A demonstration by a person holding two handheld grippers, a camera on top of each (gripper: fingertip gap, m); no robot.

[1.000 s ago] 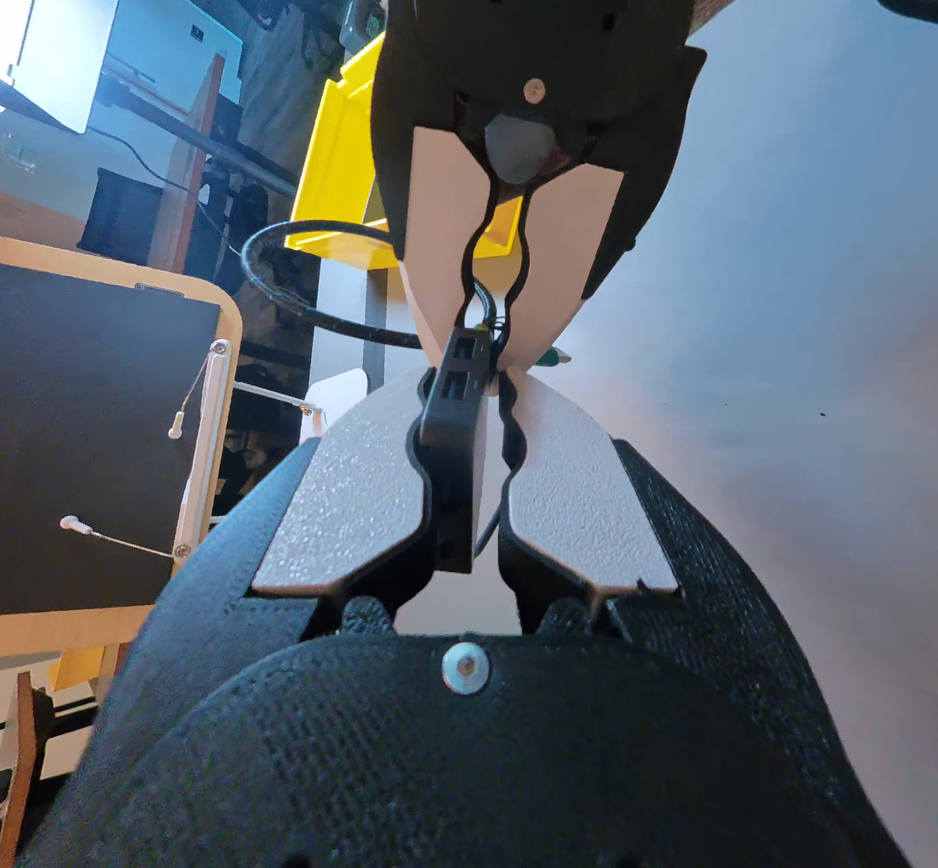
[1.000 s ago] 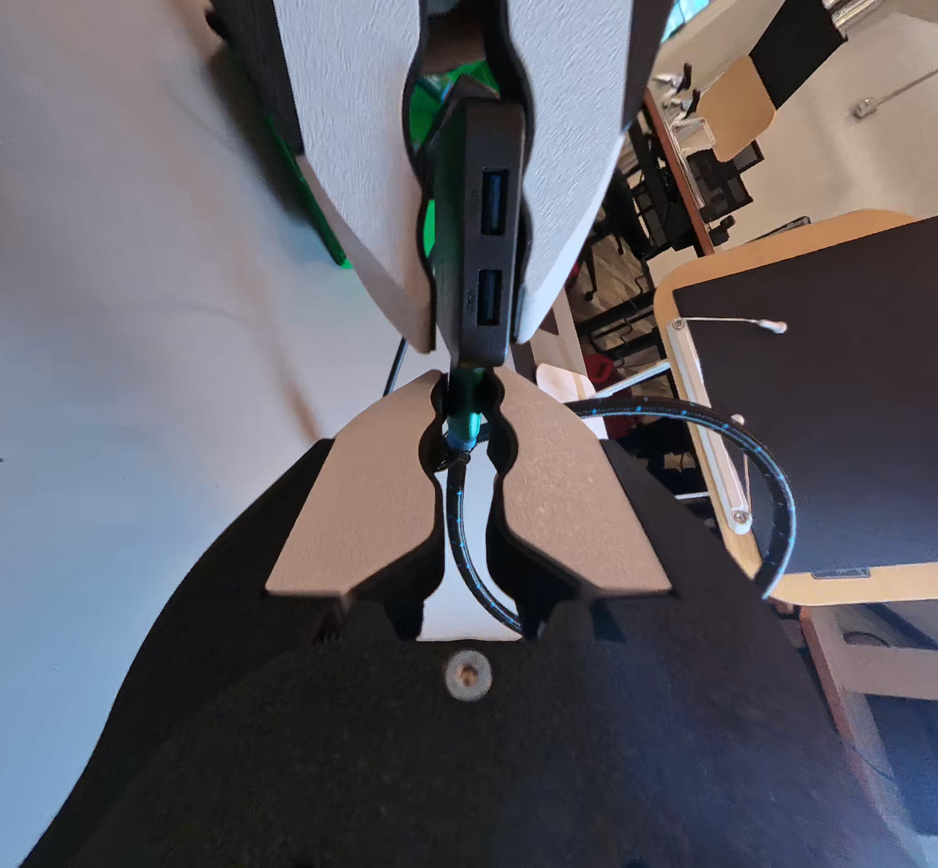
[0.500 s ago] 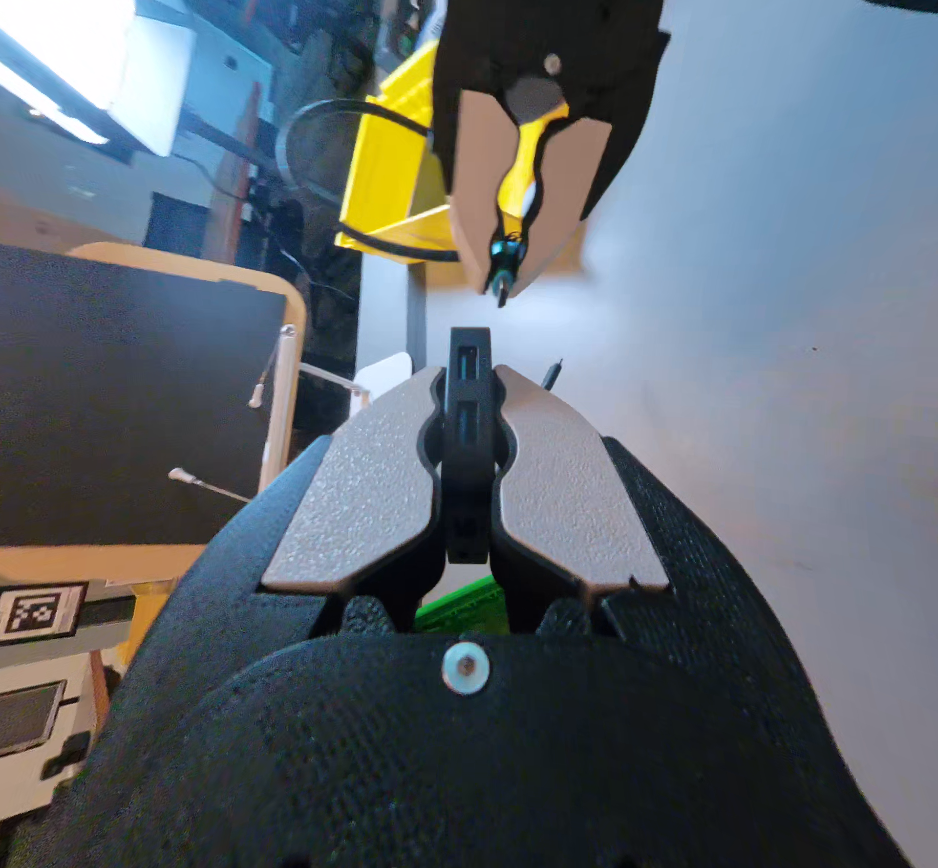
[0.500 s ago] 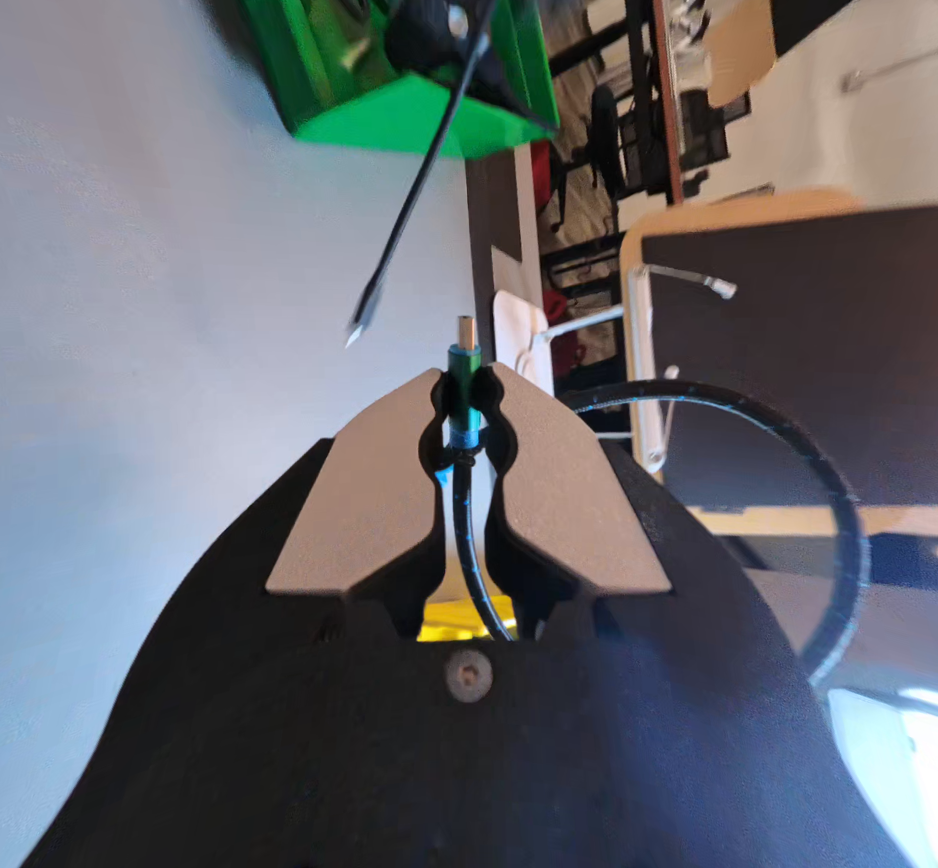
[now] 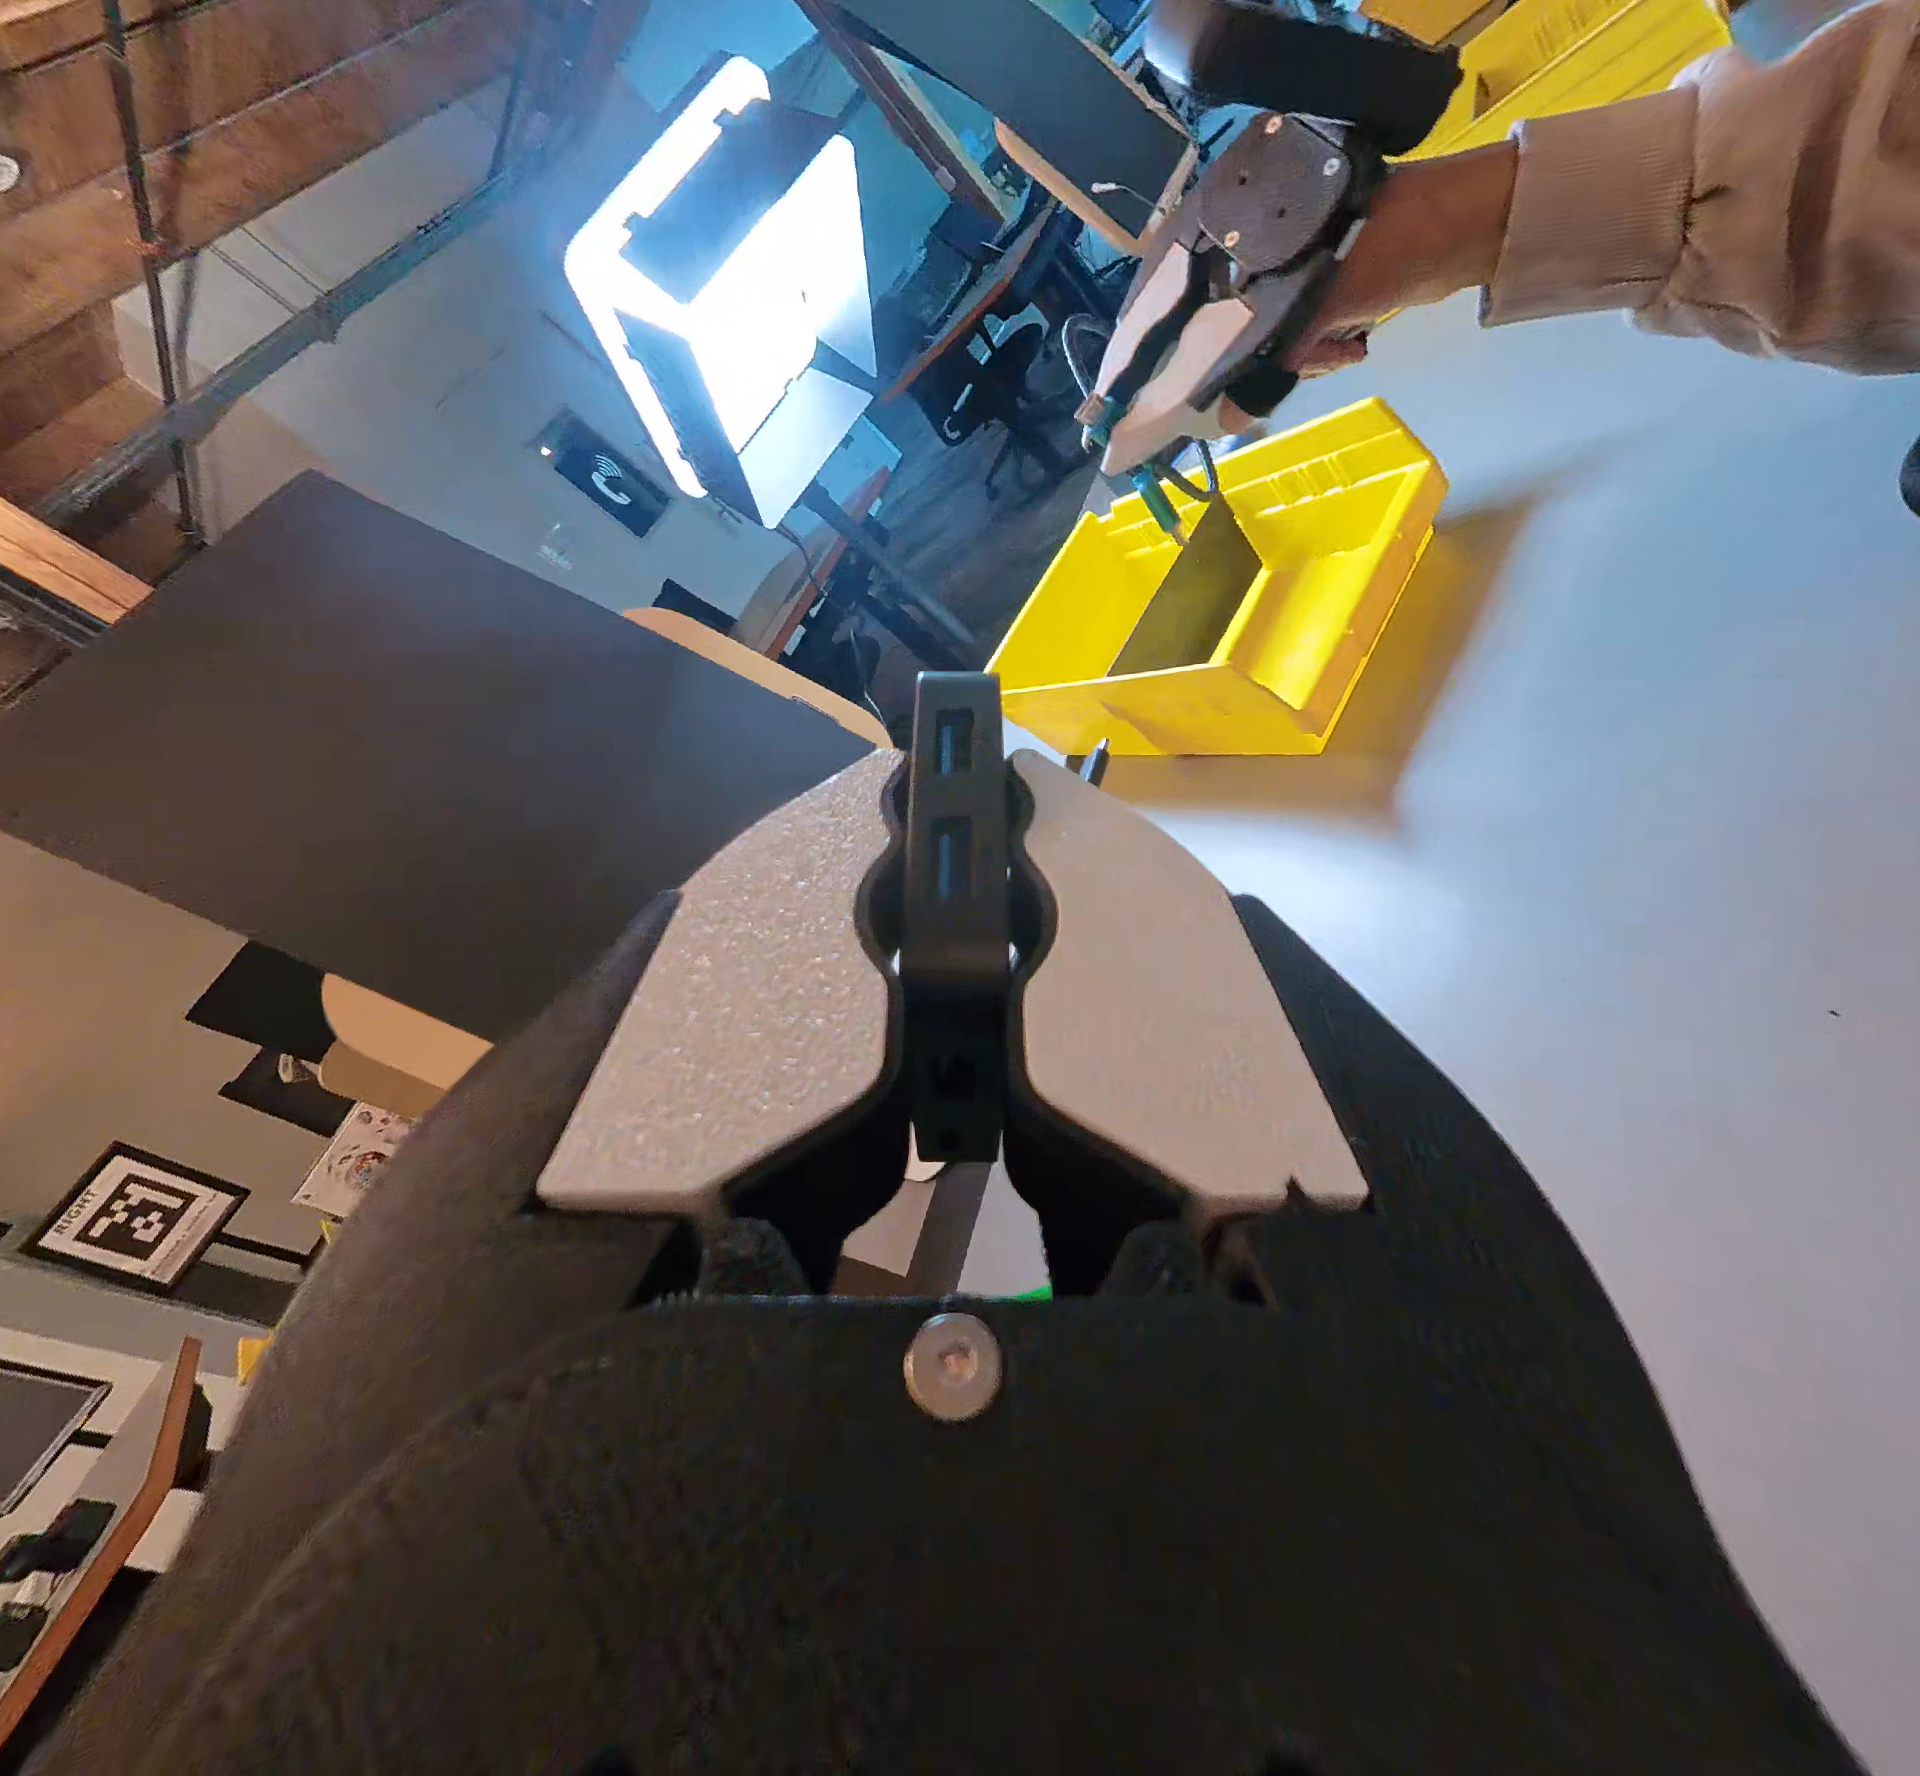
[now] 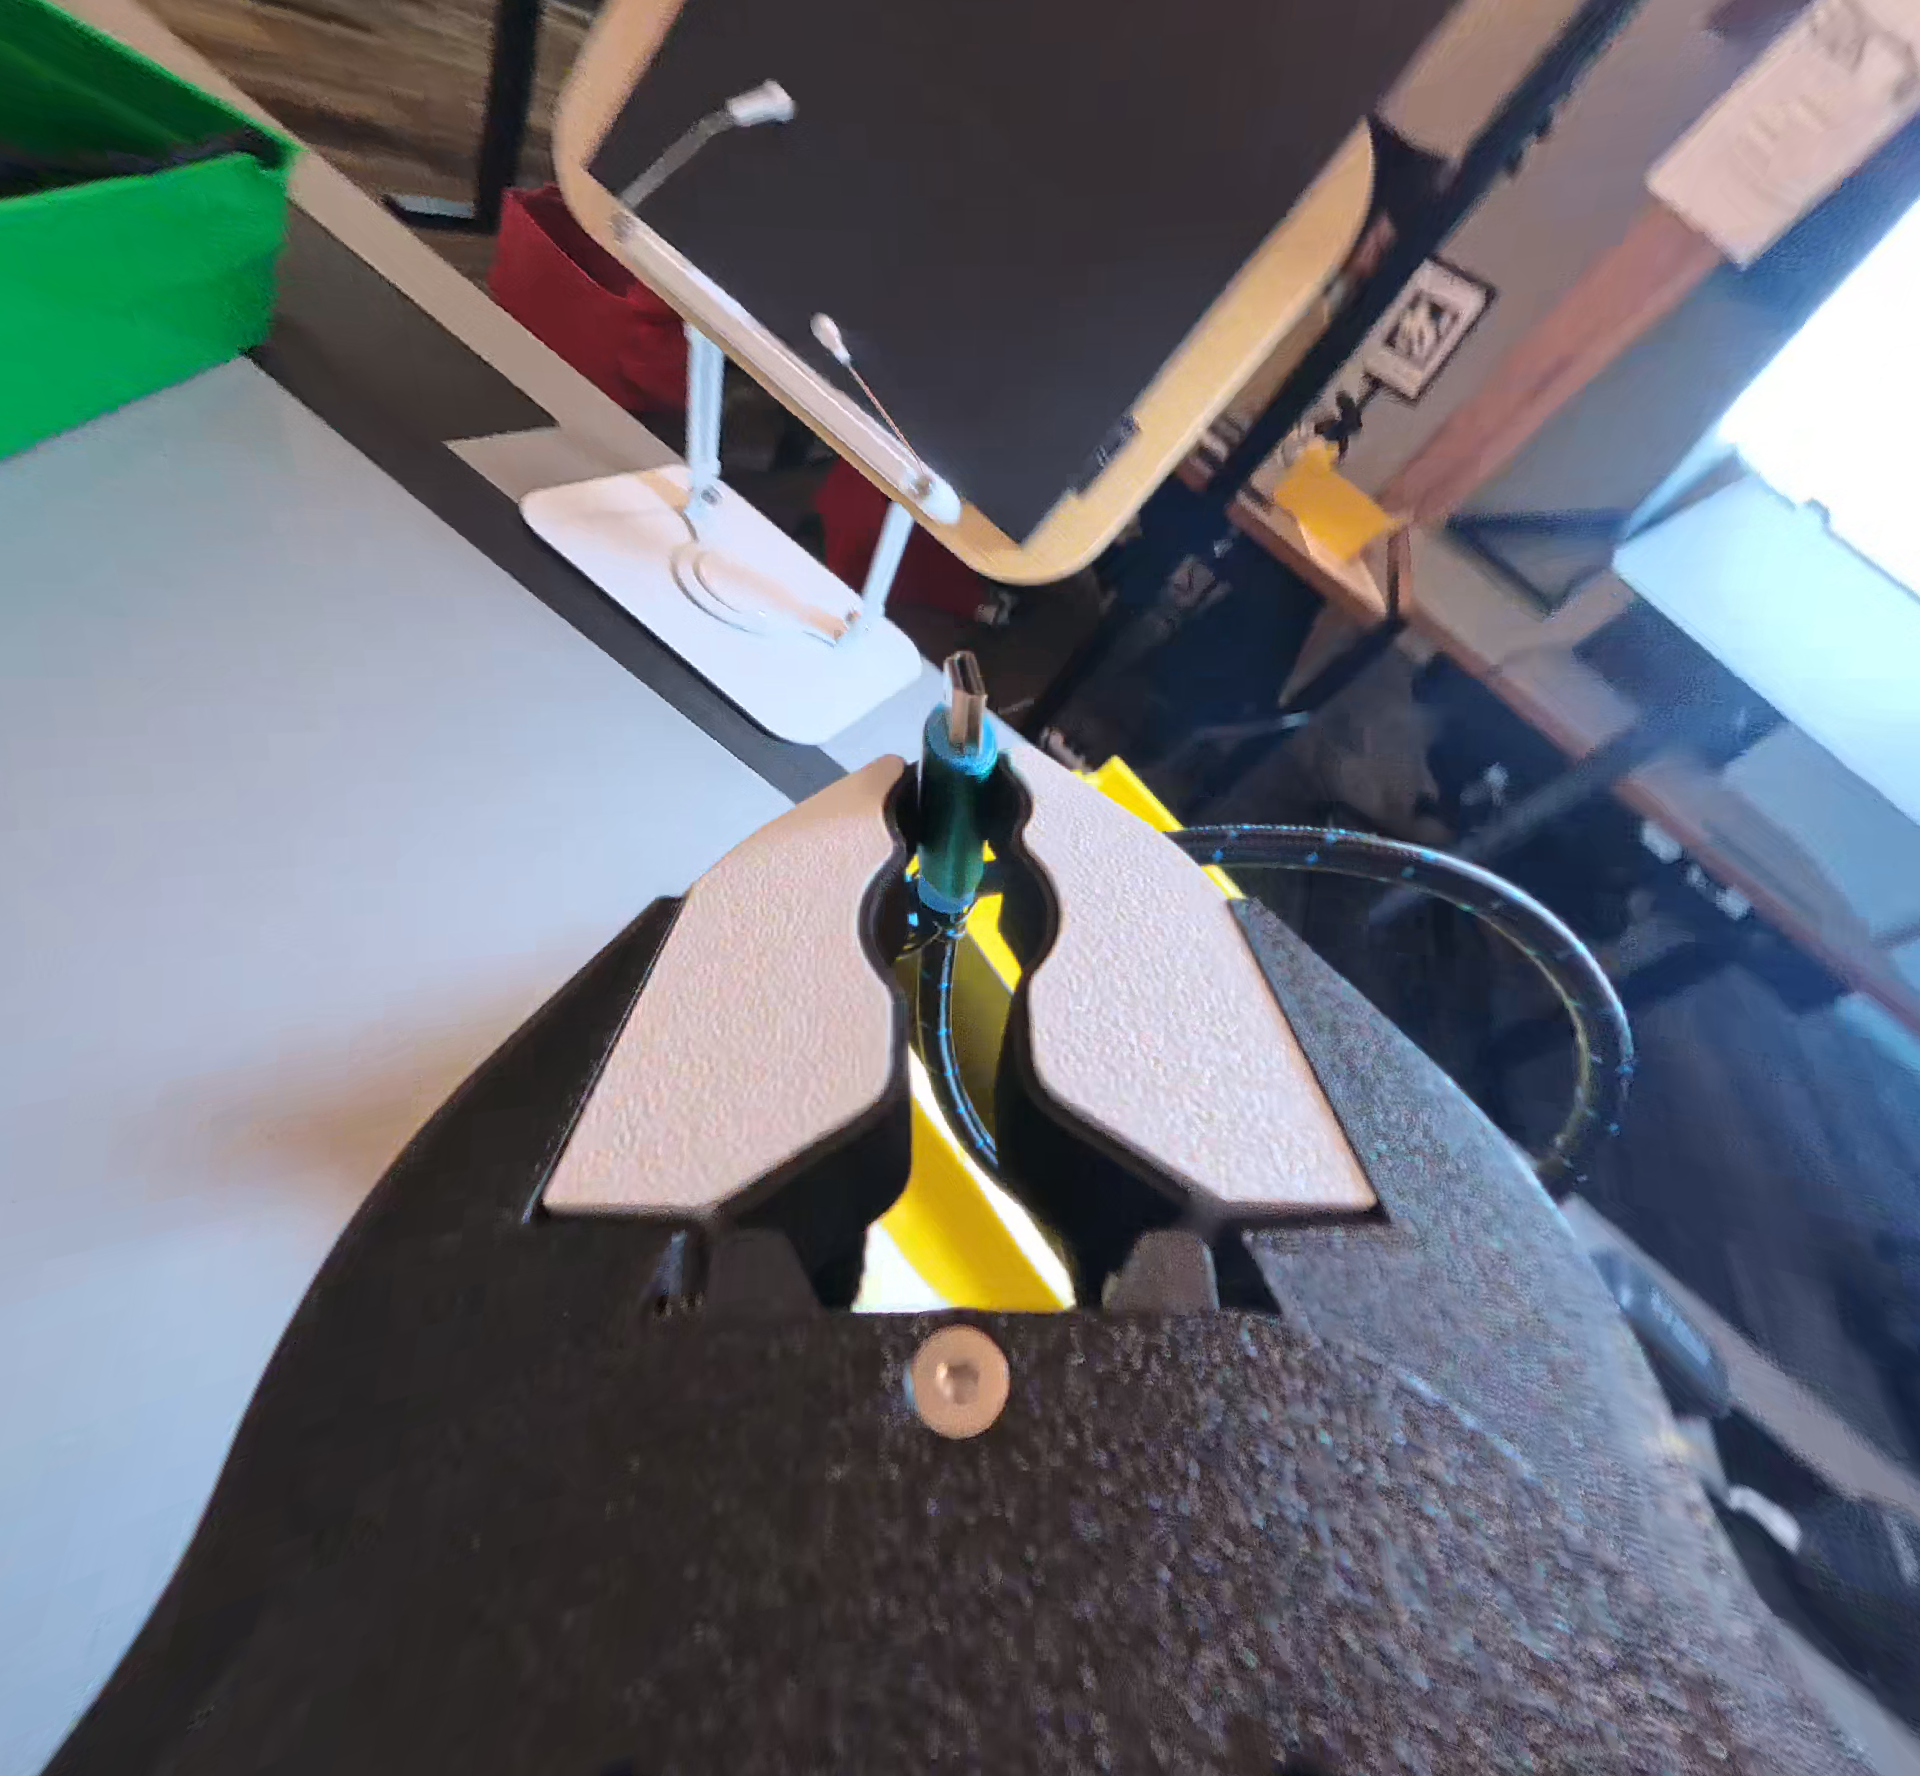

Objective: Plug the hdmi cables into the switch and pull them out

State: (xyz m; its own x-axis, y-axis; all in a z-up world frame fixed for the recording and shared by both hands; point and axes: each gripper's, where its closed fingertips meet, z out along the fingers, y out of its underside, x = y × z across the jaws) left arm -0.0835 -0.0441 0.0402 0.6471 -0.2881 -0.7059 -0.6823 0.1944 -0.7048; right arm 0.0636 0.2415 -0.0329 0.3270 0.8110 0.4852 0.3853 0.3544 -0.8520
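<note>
My left gripper [image 5: 954, 770] is shut on the black switch [image 5: 953, 853], a slim box with two blue ports facing up. My right gripper [image 6: 954, 770] is shut on the cable's green plug [image 6: 954, 827], whose metal tip sticks out past the fingertips. The black cable [image 6: 1455, 905] loops off to the right. In the left wrist view the right gripper [image 5: 1107, 438] is far off, above the yellow bin [image 5: 1247, 604], with a second green plug [image 5: 1153, 490] dangling below it. Plug and switch are apart.
A white table [image 5: 1610, 895] lies under both grippers. A green bin [image 6: 114, 292] stands at the left of the right wrist view. A black panel on a white stand [image 6: 748, 573] sits at the table's far edge. A person's sleeve [image 5: 1745, 188] holds the right gripper. About 35 cm separates my left fingertips from my right.
The plug has come out of the switch. The right gripper has carried it far away toward the yellow bin, and both views have swung round.
</note>
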